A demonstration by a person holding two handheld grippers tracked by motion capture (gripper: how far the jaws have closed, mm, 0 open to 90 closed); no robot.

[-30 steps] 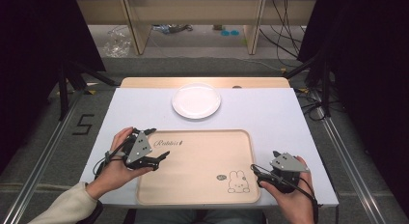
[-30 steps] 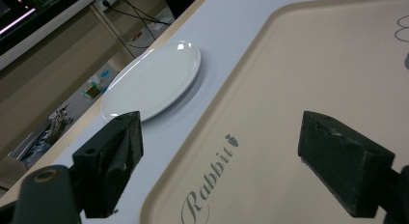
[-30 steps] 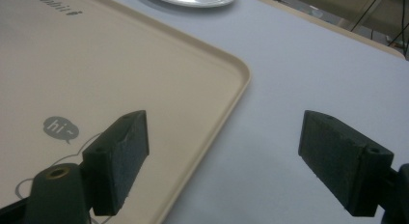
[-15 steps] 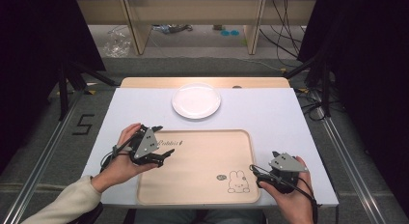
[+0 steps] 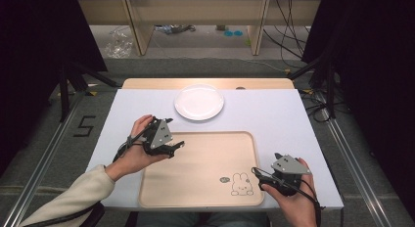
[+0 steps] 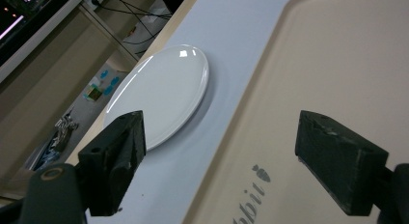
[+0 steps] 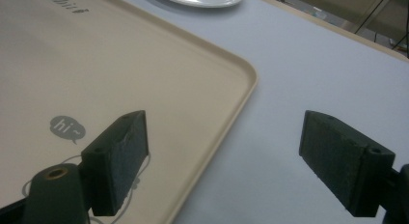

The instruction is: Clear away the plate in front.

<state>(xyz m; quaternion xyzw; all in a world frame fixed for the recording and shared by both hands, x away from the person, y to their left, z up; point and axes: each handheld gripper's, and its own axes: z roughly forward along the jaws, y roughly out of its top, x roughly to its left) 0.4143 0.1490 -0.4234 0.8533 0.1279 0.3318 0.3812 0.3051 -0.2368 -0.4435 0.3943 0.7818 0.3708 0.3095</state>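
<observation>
White table (image 5: 274,120), dark room. Left gripper (image 5: 172,147), jaws spread, hangs over the beige tray (image 5: 205,188) aiming at the white plate (image 5: 199,102) beyond. Right gripper (image 5: 258,174), jaws spread, straddles the tray's near corner, likely steadying.

You have a glossy white plate (image 6: 159,96) that looks glazed, a smooth matt beige tray (image 5: 205,173) with grey print, a matt pale table top (image 5: 274,114), and matt black jaw pads with a rough-looking face.

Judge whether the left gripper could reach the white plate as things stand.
Probably yes: the left gripper, jaws open, hovers over the tray's far left corner, and only bare tabletop lies between it and the white plate.
</observation>
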